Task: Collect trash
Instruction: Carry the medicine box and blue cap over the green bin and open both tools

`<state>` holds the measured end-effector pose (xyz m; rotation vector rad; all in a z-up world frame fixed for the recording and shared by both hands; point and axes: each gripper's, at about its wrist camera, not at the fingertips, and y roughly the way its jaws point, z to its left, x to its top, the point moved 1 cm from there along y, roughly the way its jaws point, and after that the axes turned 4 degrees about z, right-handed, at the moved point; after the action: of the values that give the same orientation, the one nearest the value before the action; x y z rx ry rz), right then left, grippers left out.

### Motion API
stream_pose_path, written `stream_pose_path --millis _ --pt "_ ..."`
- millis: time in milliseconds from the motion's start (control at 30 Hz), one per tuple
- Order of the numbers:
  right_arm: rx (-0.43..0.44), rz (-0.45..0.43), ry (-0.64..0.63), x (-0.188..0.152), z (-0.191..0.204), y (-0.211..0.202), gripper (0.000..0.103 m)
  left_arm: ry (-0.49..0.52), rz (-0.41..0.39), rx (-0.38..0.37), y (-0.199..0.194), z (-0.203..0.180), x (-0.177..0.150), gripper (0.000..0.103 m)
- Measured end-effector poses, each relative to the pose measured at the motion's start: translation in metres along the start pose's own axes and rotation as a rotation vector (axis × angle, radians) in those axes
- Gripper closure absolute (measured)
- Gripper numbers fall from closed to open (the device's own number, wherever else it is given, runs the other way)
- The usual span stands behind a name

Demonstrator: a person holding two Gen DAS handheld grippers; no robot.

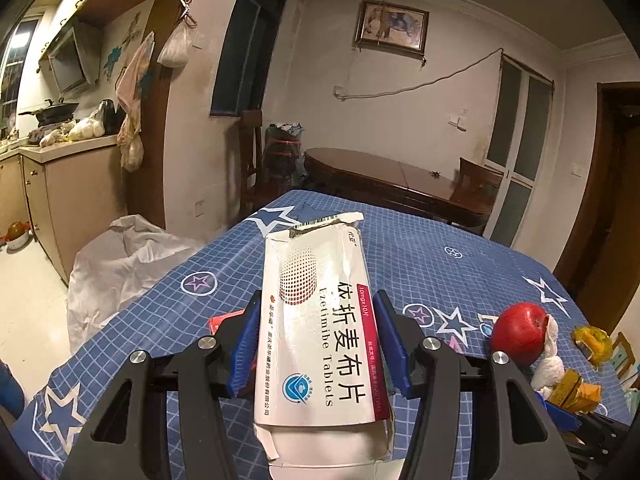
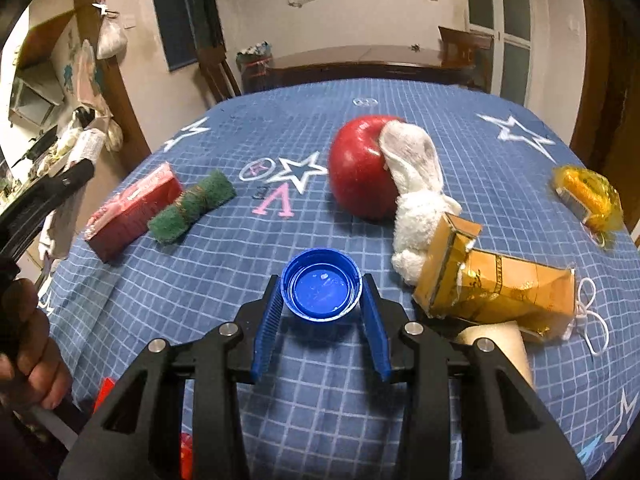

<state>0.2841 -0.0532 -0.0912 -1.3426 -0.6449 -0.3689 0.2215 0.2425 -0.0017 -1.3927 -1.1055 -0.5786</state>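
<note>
My left gripper is shut on a torn white medicine box printed "Ezetimibe Tablets", held above the blue star-patterned tablecloth. My right gripper is shut on a blue bottle cap, open side up, just above the cloth. A crumpled golden carton lies right of the cap, over a white tube. A yellow wrapper lies at the far right.
A red apple with a white plush rabbit against it stands behind the cap. A red packet and a green scrubber lie at the left. A white sack sits on the floor beside the table.
</note>
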Motion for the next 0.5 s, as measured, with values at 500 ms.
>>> stream_pose_path --millis 500 --pt "0.010 -0.143 -0.007 -0.005 -0.030 -0.117 0.065 0.240 0.014 0.064 -0.063 -0.082 0.000 0.048"
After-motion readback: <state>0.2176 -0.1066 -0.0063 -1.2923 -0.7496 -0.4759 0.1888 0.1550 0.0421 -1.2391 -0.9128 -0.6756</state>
